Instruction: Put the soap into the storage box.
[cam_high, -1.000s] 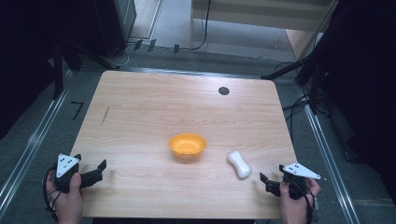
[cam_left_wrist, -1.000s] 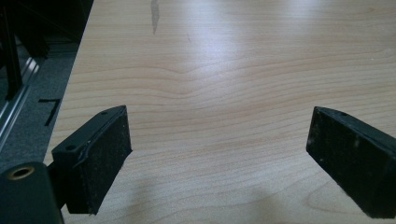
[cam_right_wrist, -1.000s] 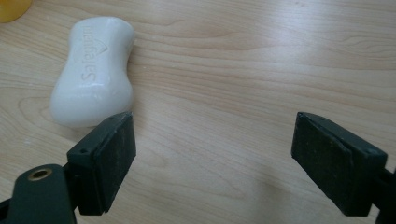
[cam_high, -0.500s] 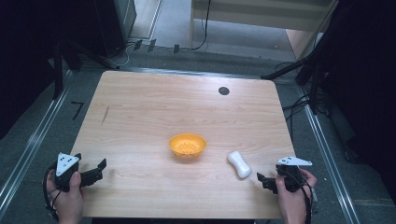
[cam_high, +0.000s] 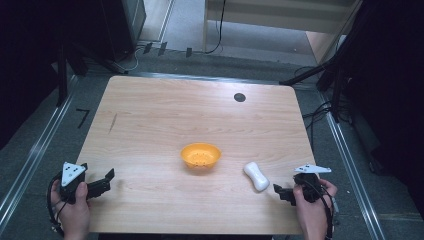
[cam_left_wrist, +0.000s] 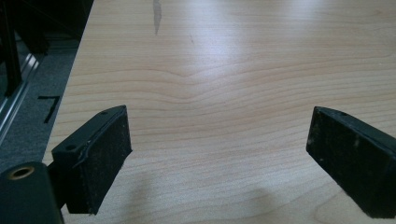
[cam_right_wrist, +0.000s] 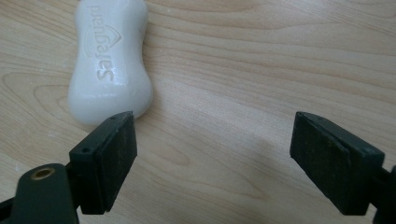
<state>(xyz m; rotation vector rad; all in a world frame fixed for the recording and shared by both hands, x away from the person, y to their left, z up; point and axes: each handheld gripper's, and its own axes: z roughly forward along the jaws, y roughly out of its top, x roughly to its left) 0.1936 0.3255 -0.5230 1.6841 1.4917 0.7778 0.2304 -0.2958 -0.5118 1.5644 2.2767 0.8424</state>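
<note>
Soap bar (cam_high: 256, 176) — white, waisted in the middle, lying flat on the wooden table (cam_high: 165, 115) toward its near right part. In the right gripper view the bar (cam_right_wrist: 109, 60) carries raised lettering on its upper face and lies lengthwise away from the camera, its near rounded end just beyond the tip of the left-hand jaw; whether the two touch cannot be told.

Orange bowl (cam_high: 200, 155) — small, round, upright, standing near the table's middle, just left of the soap bar and apart from it. Its inside looks dotted; what that is cannot be told.

Right gripper (cam_high: 284, 192) — held in the person's right hand (cam_high: 312, 207) at the near right edge of the table, close to the soap bar, with a grey three-cornered plate on top. Jaws spread wide in its own view (cam_right_wrist: 212, 161), bare wood between them, nothing pinched.

Left gripper (cam_high: 102, 181) — held in the person's left hand (cam_high: 72, 212) at the near left corner, well apart from bowl and soap. Jaws spread wide in its own view (cam_left_wrist: 217, 161), pointing across bare table, nothing between them.

Table fittings — a dark round spot (cam_high: 239, 97) toward the far right, a short dark streak (cam_high: 113, 122) on the left part, also seen at the top of the left gripper view (cam_left_wrist: 156, 14).

Surroundings — grey floor (cam_high: 35, 150) with metal rails on both sides and cables (cam_high: 217, 30) beyond the far edge.
</note>
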